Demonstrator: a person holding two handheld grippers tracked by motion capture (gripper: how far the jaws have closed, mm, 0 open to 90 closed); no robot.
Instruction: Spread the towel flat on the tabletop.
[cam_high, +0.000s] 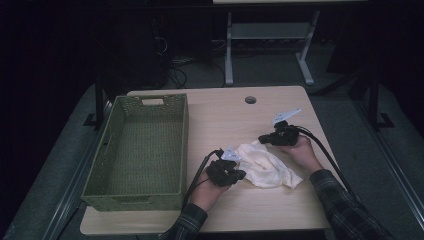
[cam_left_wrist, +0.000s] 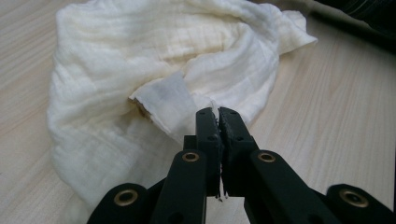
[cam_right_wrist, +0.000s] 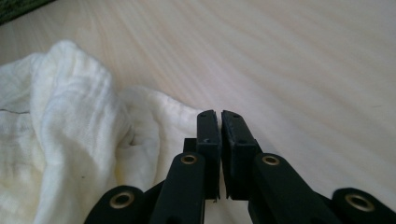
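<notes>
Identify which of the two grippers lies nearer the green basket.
The left gripper, beside the basket; the right gripper sits across the cloth, farther away.

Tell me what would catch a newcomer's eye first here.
A crumpled cream cloth lies on the wooden table, right of centre. The left gripper is shut on a bit of its near edge, and the right gripper sits shut at its far edge; whether that one pinches fabric is unclear. A green woven basket stands empty at the left.

Crumpled cream cloth (cam_high: 267, 167) lies bunched on the table's right half.
</notes>
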